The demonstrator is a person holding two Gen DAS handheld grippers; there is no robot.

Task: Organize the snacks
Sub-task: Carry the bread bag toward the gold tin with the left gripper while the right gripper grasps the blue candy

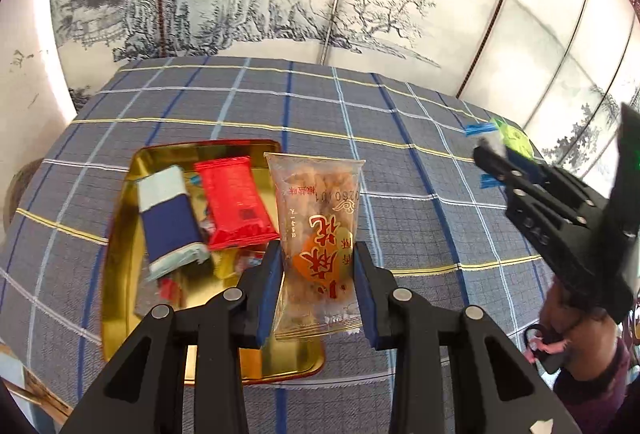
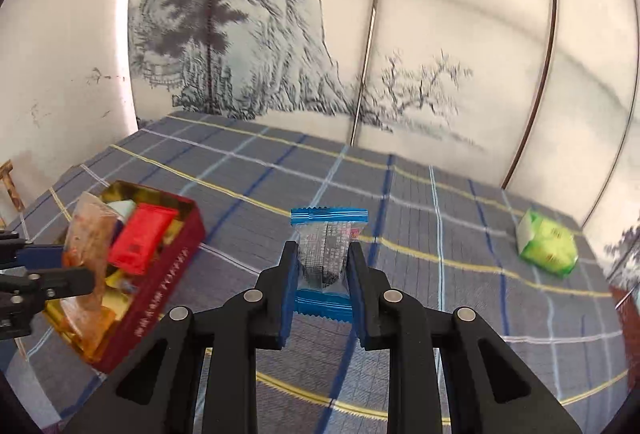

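My left gripper [image 1: 318,250] is shut on a clear snack packet [image 1: 316,201] with red characters, held upright over the near right corner of a gold-lined tin [image 1: 120,234]. A red packet [image 1: 234,201] and a blue-and-white packet [image 1: 170,218] lie in the tin on top of other snacks. My right gripper [image 2: 323,250] is shut on a clear packet with blue ends [image 2: 326,230], lifted off the cloth. From the right wrist view the left gripper [image 2: 80,268] holds its clear packet [image 2: 88,234] above the tin's dark red wall [image 2: 160,294]. A green packet [image 2: 548,248] lies far right.
A grey-blue checked tablecloth [image 2: 400,213] covers the table, which stands against a wall with an ink landscape painting [image 2: 280,53]. A person's hand [image 1: 576,322] carries the right gripper [image 1: 486,153] at the table's right side. A wooden chair part [image 2: 10,185] shows at the far left.
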